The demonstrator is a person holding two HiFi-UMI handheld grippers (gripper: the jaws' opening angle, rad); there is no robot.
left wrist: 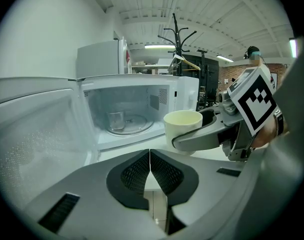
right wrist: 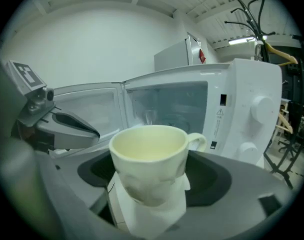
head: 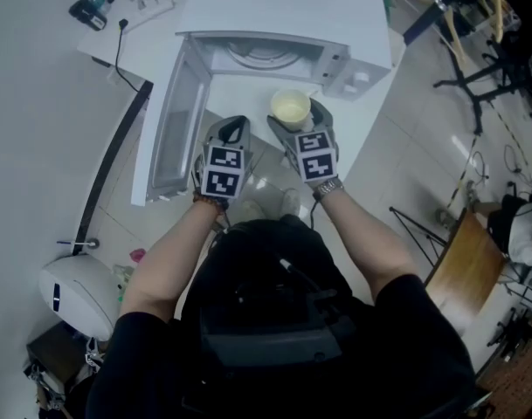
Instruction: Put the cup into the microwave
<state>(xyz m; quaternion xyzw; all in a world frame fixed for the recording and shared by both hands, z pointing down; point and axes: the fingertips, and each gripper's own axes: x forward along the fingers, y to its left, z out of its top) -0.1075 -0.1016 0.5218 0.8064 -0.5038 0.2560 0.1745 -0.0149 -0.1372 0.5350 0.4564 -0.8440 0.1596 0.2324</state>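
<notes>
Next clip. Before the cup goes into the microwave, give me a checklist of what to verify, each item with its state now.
1. Grip: right tongs closed around the cup, which is off the table: ok.
2. Cup upright, rim level: ok.
3. The microwave door stands wide open: ok.
4. Room in the cavity: a clear glass stands on the left of the turntable and the rest looks bare: ok if the cup goes right of it.
5. Left tongs shut and empty, to the left of the cup and seemingly off its path: ok.
6. Handle clearance at the opening's right edge: cannot tell.
</notes>
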